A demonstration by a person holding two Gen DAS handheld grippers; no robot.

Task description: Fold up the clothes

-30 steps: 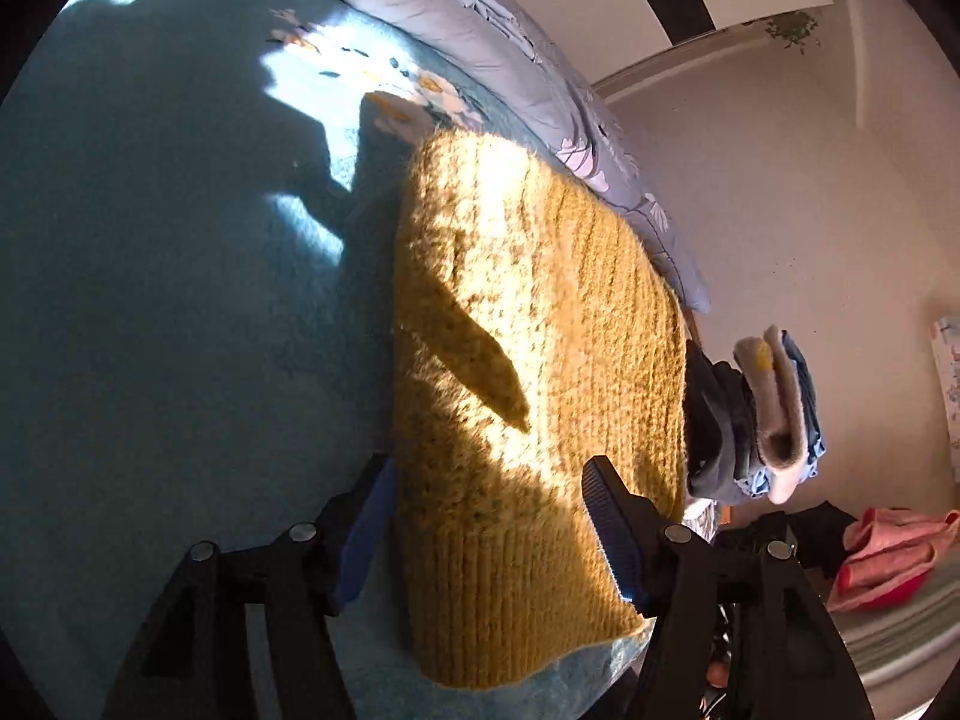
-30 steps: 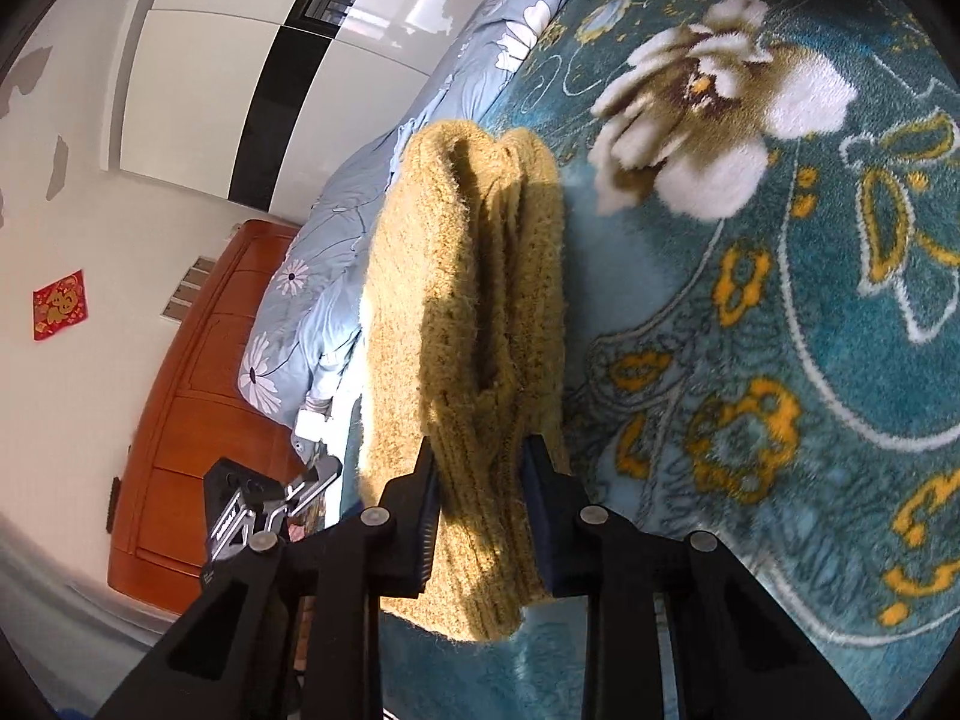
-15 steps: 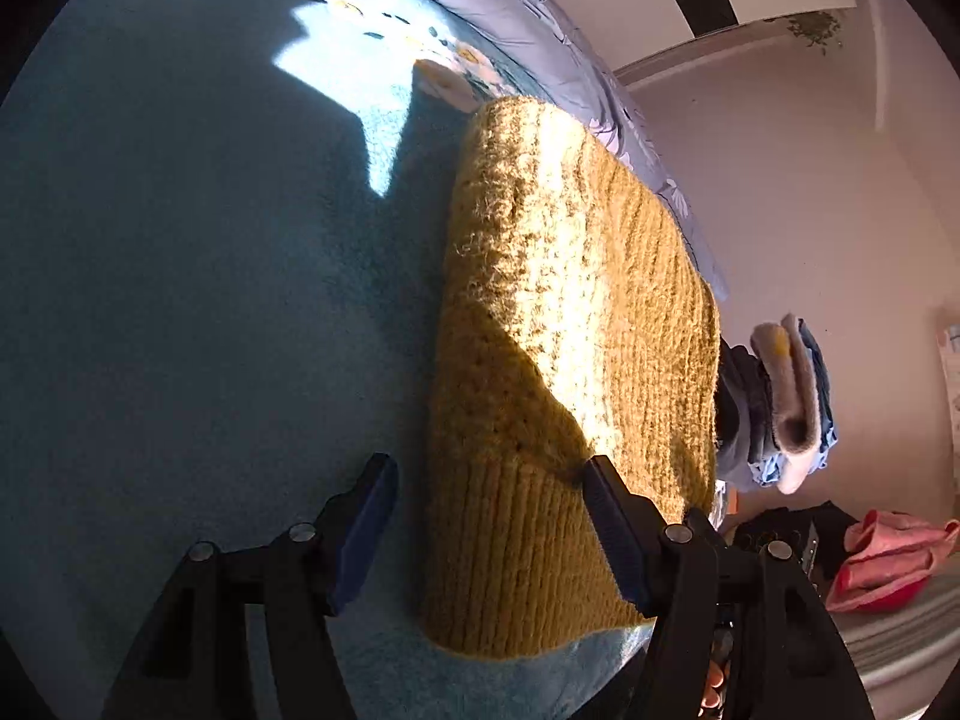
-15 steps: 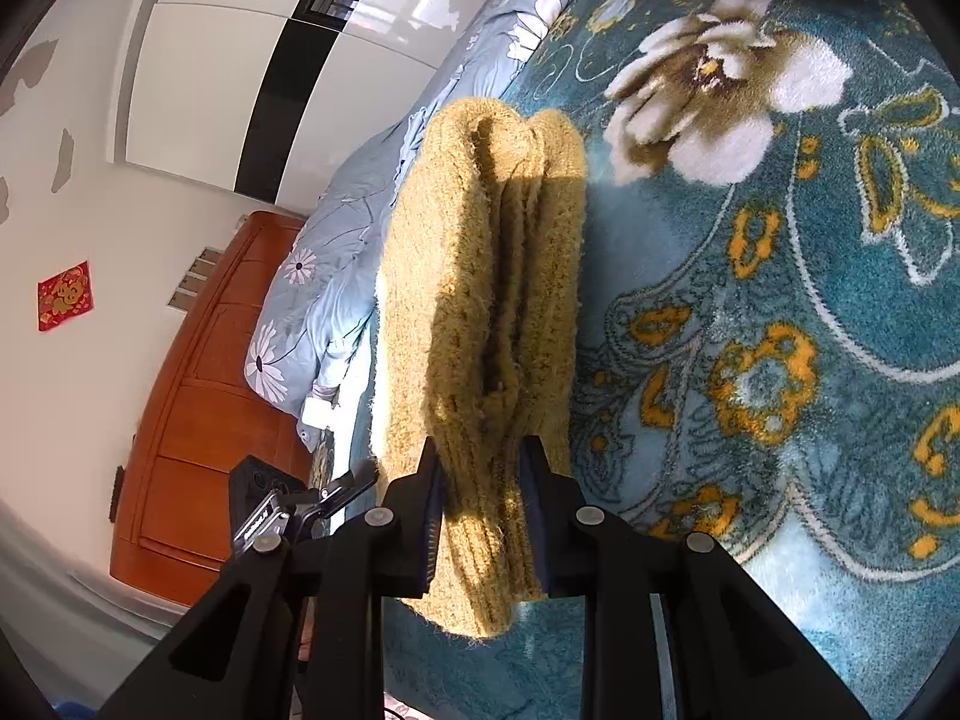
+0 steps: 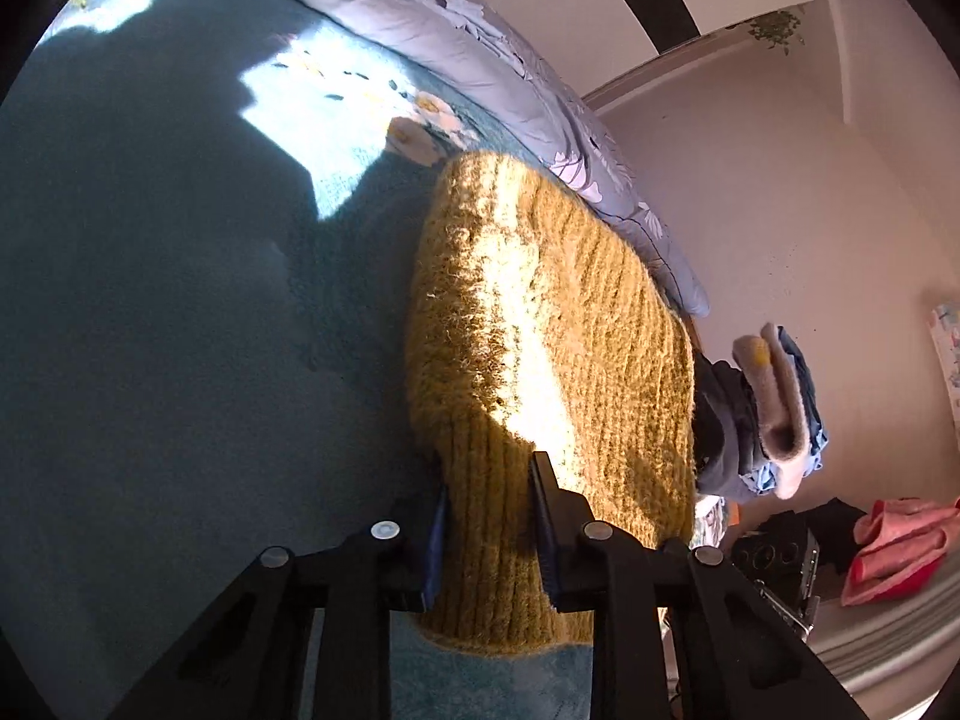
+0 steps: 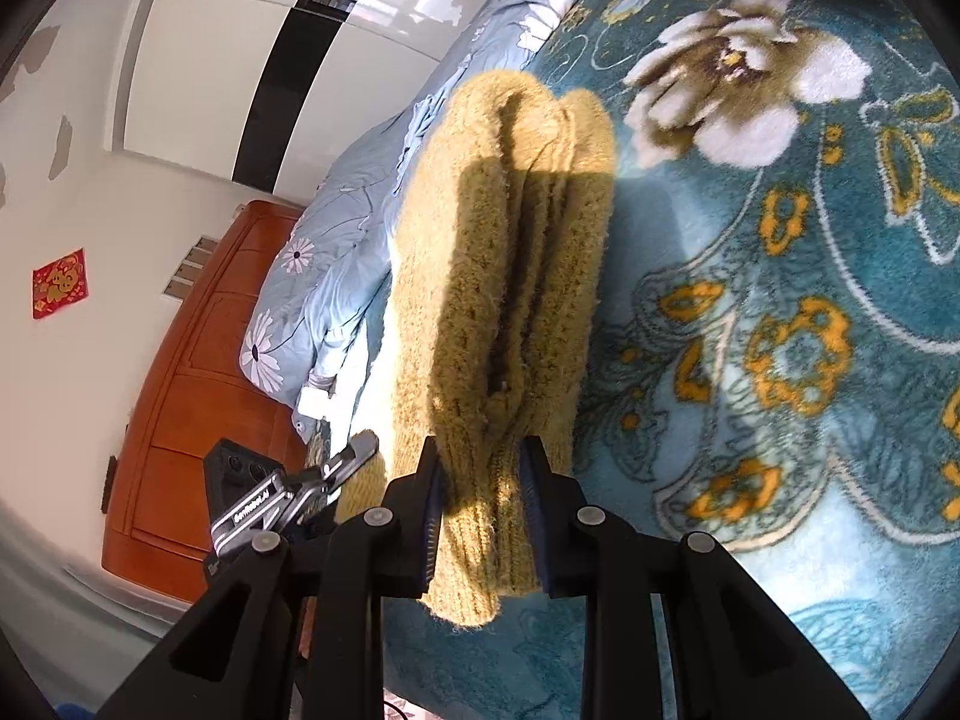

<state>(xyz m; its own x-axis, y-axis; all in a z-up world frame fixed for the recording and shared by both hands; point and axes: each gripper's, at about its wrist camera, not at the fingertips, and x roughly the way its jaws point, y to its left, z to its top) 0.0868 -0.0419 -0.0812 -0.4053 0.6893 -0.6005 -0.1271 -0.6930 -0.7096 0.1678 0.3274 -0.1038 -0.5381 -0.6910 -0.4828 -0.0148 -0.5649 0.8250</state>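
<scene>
You had the mustard knit sweater lying on the teal floral blanket of the bed, close to the bed's edge and already reduced to a compact, multi-layer bundle. Your left gripper was clenched on the ribbed hem end nearest it, with the fingers pressed into the knit on both sides. Your right gripper was likewise clamped on a thick stack of folded layers at its near end. Judged from this state, the main folds appeared complete; what remained was probably a final fold or a transfer of the bundle. A pile of other clothes sat just beyond the sweater, off the bed's edge, and may have been the destination, though this could not be confirmed
</scene>
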